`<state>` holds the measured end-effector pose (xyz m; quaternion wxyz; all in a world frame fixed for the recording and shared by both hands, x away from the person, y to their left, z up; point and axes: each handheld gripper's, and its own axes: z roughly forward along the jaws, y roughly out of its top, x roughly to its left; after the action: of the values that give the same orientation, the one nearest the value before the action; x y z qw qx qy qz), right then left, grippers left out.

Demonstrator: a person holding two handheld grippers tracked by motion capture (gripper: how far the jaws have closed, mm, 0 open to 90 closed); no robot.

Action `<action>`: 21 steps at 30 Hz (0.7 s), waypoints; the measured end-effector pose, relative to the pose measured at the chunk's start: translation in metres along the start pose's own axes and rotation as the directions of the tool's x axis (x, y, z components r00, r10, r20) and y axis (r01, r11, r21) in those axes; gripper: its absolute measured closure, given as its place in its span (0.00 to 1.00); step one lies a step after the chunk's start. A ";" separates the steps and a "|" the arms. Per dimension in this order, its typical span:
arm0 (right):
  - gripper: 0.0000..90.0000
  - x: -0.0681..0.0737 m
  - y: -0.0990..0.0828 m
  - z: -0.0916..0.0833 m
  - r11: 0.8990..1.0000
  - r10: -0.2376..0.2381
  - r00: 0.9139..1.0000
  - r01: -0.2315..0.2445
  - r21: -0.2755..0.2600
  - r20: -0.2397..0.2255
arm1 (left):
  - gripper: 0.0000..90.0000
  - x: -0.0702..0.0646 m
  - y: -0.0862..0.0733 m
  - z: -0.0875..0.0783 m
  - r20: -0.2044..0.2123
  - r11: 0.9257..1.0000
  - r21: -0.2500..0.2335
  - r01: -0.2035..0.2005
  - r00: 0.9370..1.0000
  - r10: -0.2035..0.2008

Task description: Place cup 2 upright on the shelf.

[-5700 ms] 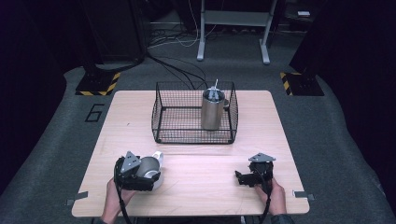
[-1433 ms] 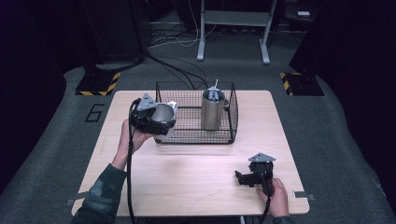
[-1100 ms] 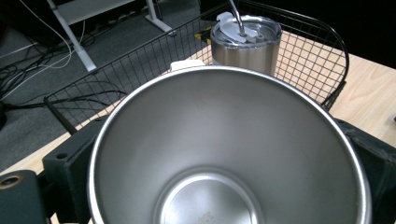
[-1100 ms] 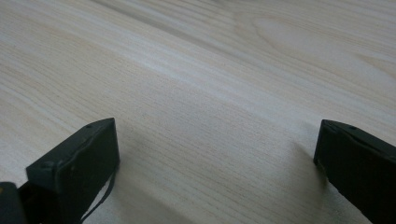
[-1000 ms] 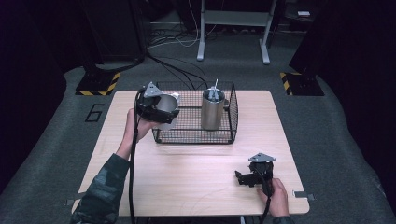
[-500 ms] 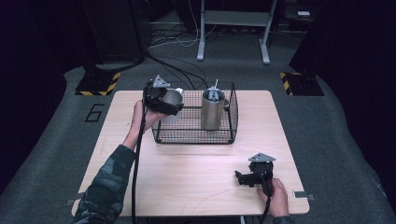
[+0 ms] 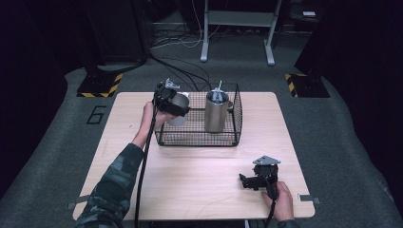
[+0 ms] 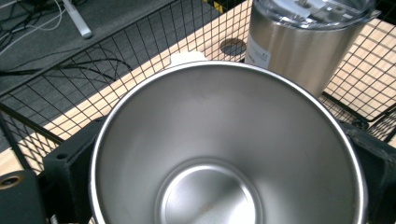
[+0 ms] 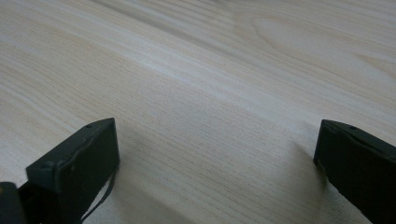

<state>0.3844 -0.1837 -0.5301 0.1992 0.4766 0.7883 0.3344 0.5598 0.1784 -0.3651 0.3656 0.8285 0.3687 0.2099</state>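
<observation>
You're holding the steel cup (image 7: 179, 105) clamped in your left gripper (image 7: 167, 98) over the wire basket (image 7: 199, 137); lowering and releasing remain. Right gripper (image 7: 247, 182) is resting with jaws spread.

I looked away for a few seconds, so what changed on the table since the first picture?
The left gripper carried the steel cup from the table's near-left edge forward to the wire basket. The lidded tumbler and right gripper stayed put.
</observation>
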 end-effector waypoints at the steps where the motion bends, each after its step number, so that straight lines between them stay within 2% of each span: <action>1: 0.00 0.000 0.000 0.000 1.000 0.000 1.000 0.000 0.000 0.000 | 0.06 0.000 0.000 0.002 0.002 1.000 0.005 -0.001 1.000 0.001; 3: 0.00 0.000 0.000 0.000 1.000 0.000 1.000 0.000 0.000 0.000 | 0.06 0.001 0.001 0.006 0.005 1.000 0.021 0.002 1.000 -0.002; 6: 0.00 0.000 0.000 0.000 1.000 0.000 1.000 0.000 0.000 0.000 | 0.06 0.001 0.002 0.013 0.010 1.000 0.019 0.024 1.000 -0.024; 21: 0.00 0.000 0.000 0.000 1.000 0.001 1.000 -0.001 0.000 0.000 | 0.06 -0.003 0.001 0.044 0.003 0.995 0.097 0.035 0.999 -0.036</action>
<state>0.3843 -0.1837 -0.5301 0.1991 0.4771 0.7880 0.3344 0.5853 0.1555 -0.3924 0.3297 0.8390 0.3921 0.1832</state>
